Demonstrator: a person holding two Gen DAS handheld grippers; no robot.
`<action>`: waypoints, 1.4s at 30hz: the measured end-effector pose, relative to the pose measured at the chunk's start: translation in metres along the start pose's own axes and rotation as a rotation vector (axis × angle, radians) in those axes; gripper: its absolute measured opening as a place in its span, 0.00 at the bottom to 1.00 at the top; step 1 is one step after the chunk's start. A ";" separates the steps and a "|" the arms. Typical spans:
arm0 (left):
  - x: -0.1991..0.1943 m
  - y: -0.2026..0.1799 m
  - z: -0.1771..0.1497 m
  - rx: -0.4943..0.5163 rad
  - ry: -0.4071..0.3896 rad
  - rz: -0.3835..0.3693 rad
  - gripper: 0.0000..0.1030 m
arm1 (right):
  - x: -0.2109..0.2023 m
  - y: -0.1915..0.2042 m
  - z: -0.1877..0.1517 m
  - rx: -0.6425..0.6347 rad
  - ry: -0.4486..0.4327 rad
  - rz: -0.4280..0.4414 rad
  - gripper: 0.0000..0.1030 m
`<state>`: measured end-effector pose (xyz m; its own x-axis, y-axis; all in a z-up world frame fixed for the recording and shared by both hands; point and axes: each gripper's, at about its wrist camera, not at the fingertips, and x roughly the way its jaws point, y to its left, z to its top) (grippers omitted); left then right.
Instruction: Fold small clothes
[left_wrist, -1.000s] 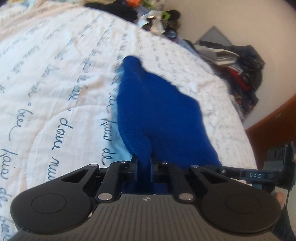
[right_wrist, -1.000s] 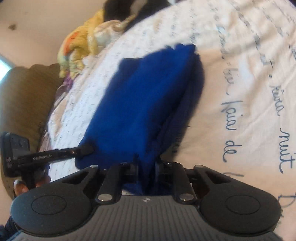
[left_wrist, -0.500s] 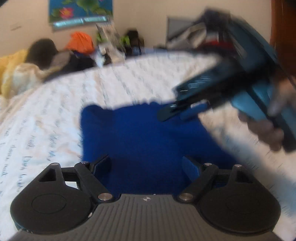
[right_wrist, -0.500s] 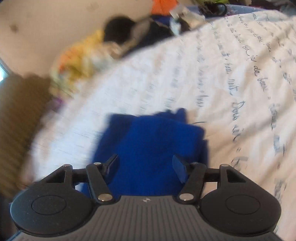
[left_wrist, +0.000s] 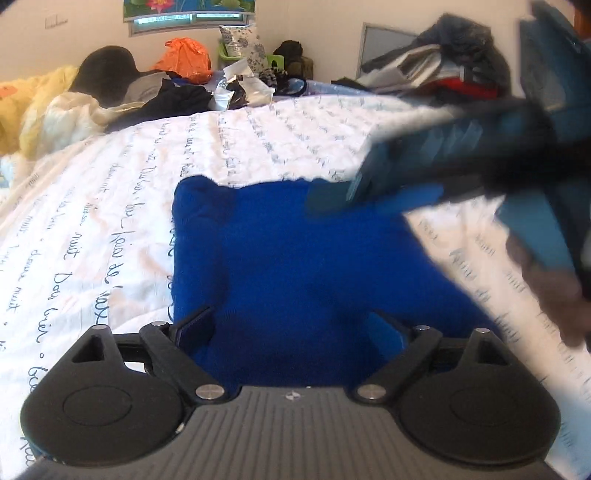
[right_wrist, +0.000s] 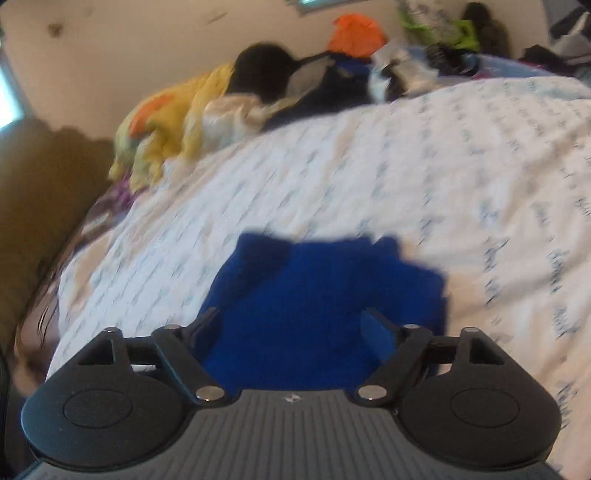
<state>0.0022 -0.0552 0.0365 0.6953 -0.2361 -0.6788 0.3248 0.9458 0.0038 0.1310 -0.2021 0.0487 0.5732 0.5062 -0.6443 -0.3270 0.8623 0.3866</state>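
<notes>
While the blue knit garment lies folded into a squarish, thick, fuzzy pad on the bed, the step is judged to be a release after a fold. The left gripper is spread wide and nothing is held; the right gripper is likewise wide and empty. Next, the soft cloth would need smoothing or setting aside. A white quilted cover with script is seen beneath.
</notes>
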 end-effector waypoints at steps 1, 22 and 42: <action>0.001 -0.003 -0.003 0.018 -0.002 0.015 0.90 | 0.019 0.003 -0.004 -0.032 0.060 -0.034 0.80; -0.049 0.014 -0.027 -0.039 -0.100 0.035 0.91 | -0.012 0.008 -0.001 -0.010 0.014 -0.053 0.80; -0.051 0.060 -0.045 -0.221 0.116 -0.007 0.35 | -0.059 -0.025 -0.095 0.062 0.145 0.002 0.19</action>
<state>-0.0422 0.0237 0.0382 0.6109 -0.2274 -0.7583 0.1719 0.9731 -0.1533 0.0341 -0.2523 0.0145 0.4571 0.5076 -0.7303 -0.2785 0.8615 0.4245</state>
